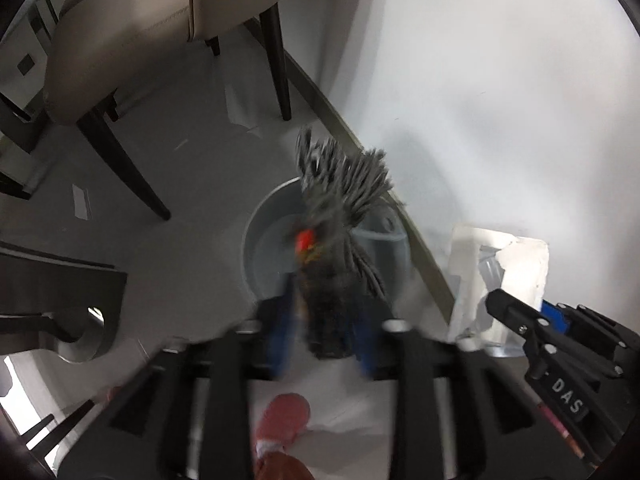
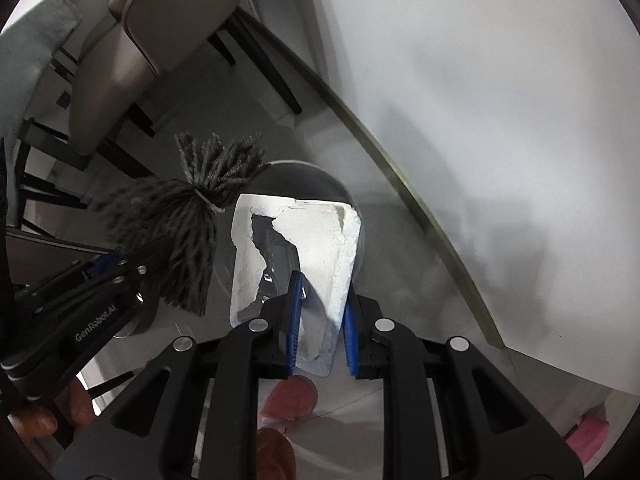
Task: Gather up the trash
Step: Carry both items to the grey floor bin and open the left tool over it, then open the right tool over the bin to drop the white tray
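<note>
Left wrist, yarn tassel (image 1: 344,184) over bin (image 1: 264,248), torn packet (image 2: 296,248)

The yarn bundle (image 1: 344,184) and, to its right, the torn package (image 2: 304,240) are held above the bin (image 1: 264,240), which is set beside the wall (image 1: 480,80), right of the chair (image 1: 140,40).

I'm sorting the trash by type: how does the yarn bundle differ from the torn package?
The yarn bundle is dark grey, soft, loose strands tied with a band; the torn package is white, flat and stiff, ripped open over clear plastic. The left tool holds the bundle, the right tool the package. Both hang above the bin.
</note>
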Demonstrator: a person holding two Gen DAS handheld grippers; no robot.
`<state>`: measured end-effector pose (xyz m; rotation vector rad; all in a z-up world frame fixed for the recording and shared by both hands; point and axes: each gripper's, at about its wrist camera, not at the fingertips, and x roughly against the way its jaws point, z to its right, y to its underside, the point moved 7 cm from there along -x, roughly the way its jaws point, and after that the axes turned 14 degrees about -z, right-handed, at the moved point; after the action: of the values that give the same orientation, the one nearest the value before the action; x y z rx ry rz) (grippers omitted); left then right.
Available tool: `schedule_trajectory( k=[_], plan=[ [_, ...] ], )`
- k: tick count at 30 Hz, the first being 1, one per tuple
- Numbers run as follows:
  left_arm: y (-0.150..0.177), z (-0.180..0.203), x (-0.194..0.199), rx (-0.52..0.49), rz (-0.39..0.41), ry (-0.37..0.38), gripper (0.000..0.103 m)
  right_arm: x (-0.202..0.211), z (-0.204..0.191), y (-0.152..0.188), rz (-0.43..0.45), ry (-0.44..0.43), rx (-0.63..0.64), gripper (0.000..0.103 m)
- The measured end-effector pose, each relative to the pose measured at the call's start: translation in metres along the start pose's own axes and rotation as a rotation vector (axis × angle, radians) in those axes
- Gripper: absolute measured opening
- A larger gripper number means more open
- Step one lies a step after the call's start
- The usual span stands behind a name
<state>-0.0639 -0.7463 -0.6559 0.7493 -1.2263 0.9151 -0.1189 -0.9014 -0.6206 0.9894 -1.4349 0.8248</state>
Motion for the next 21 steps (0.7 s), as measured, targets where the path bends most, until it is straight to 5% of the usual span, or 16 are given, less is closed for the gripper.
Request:
schedule_trajectory(
  k=[3,10,14,21],
  plan=[
    [-0.004,-0.006,-0.009,-0.014,0.036,-0.015,0.071,-0.016,-0.003,-0.012,-0.007,-0.003,0.009,0.017],
    [0.003,-0.019,0.000,-0.034,0.033,-0.051,0.071,-0.030,-0.013,-0.021,-0.023,-0.021,0.051,0.018],
    [0.008,-0.029,0.006,-0.045,0.036,-0.081,0.071,-0.025,-0.019,-0.027,-0.012,-0.019,0.044,0.040],
    [0.013,-0.022,0.027,-0.071,0.037,-0.090,0.071,0.005,-0.019,-0.030,0.013,-0.001,0.021,0.040]
  ],
)
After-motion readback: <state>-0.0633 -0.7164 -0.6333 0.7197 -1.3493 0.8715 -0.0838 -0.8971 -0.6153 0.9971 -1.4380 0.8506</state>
